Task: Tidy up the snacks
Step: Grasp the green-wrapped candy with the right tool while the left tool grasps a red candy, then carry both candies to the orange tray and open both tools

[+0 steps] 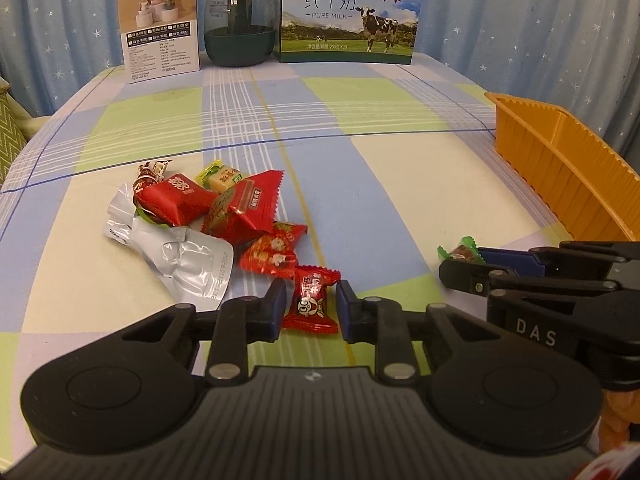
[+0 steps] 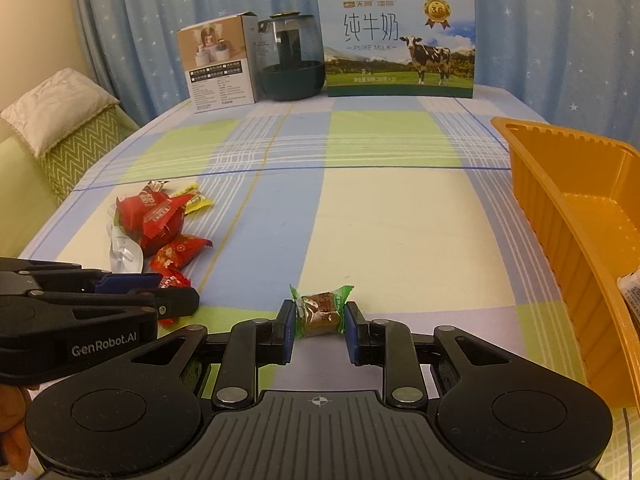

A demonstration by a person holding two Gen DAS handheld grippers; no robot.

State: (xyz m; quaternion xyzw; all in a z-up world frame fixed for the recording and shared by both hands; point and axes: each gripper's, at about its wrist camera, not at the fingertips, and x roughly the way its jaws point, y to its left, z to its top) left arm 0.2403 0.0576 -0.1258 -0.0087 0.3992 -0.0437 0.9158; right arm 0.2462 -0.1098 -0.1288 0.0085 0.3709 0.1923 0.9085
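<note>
A small red candy with a cartoon face sits between the blue pads of my left gripper, which is shut on its wrapper just above the checked tablecloth. Beyond it lies a pile of snacks: red packets, a yellow candy and a silver pouch. My right gripper is shut on a green-wrapped brown candy; the left wrist view shows it from the side. My left gripper appears at the left of the right wrist view. An orange tray stands at the right.
At the table's far edge stand a small product box, a dark glass jar and a milk carton box. Blue star curtains hang behind. A green sofa with a cushion is left of the table. A wrapped pack lies in the tray.
</note>
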